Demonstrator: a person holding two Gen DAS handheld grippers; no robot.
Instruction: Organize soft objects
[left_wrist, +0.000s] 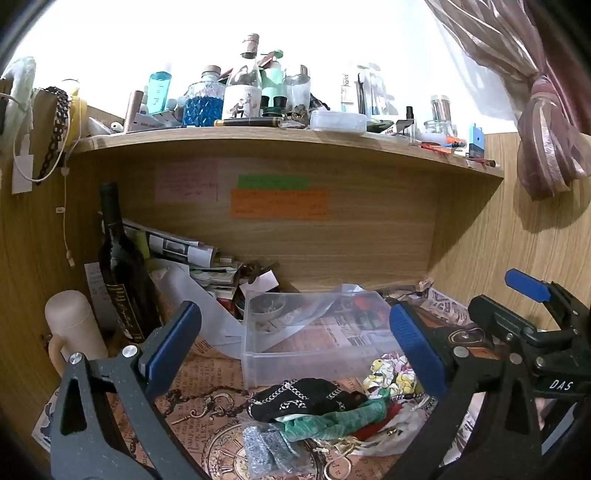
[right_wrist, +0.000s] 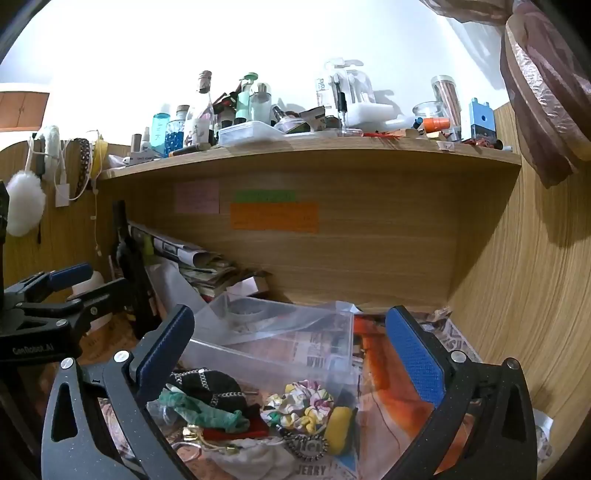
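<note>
A pile of soft things lies on the desk in front of a clear plastic box (left_wrist: 317, 354) (right_wrist: 273, 350). It holds a black cloth with chain print (left_wrist: 306, 398) (right_wrist: 210, 387), a green scrunchie (left_wrist: 332, 421) (right_wrist: 207, 413), a floral scrunchie (left_wrist: 388, 373) (right_wrist: 299, 402), a yellow soft item (right_wrist: 341, 421), red cloth (right_wrist: 236, 434) and a silver glitter piece (left_wrist: 266, 450). My left gripper (left_wrist: 295, 343) is open and empty above the pile. My right gripper (right_wrist: 291, 350) is open and empty over the pile and box; it also shows at the right of the left wrist view (left_wrist: 524, 314).
A dark wine bottle (left_wrist: 118, 266) and a beige flask (left_wrist: 72, 325) stand at the left. Papers and magazines (left_wrist: 192, 254) are stacked behind the box. A cluttered shelf (left_wrist: 280, 136) overhangs the desk. A curtain (left_wrist: 546, 140) hangs at the right.
</note>
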